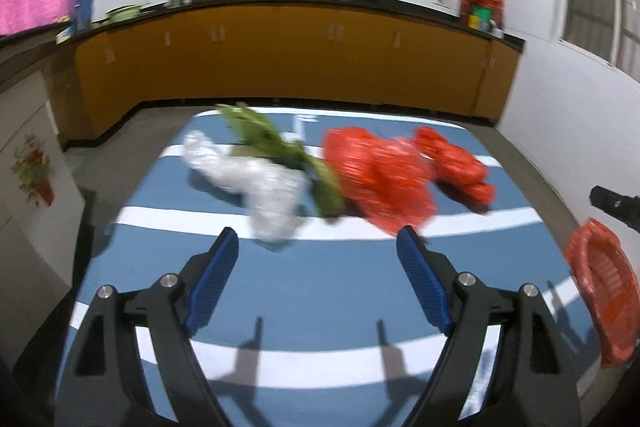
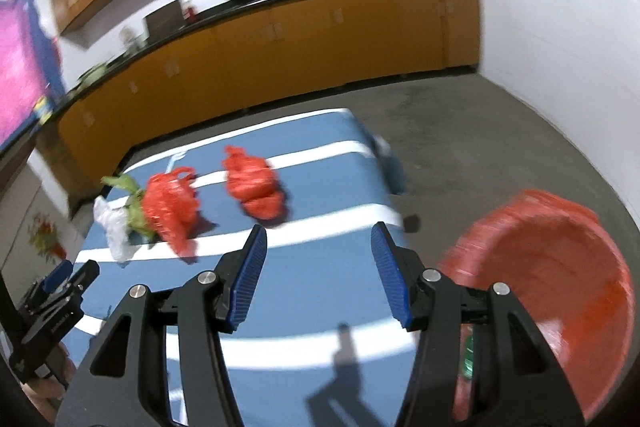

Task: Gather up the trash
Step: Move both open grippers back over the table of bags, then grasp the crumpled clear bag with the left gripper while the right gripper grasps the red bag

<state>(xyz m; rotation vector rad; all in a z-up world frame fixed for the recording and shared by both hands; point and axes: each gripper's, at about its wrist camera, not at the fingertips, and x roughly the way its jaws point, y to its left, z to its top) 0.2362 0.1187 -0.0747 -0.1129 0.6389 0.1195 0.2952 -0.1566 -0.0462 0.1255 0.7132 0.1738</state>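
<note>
The trash lay bunched on the blue striped surface (image 1: 200, 307): a clear bag (image 1: 260, 187), greens (image 1: 280, 147) and two red bags (image 1: 376, 179) at twelve o'clock of the left gripper (image 1: 318, 247), ready for gathering. Both it and the right gripper (image 2: 318, 243) were wide apart and empty, while the red bin (image 2: 560, 287) waited at three o'clock, probably to receive them.

Both grippers, left gripper (image 1: 318, 243) and right gripper (image 2: 319, 237), have black linkage arms, silver screws and ribbed blue pads (image 2: 251, 277).
</note>
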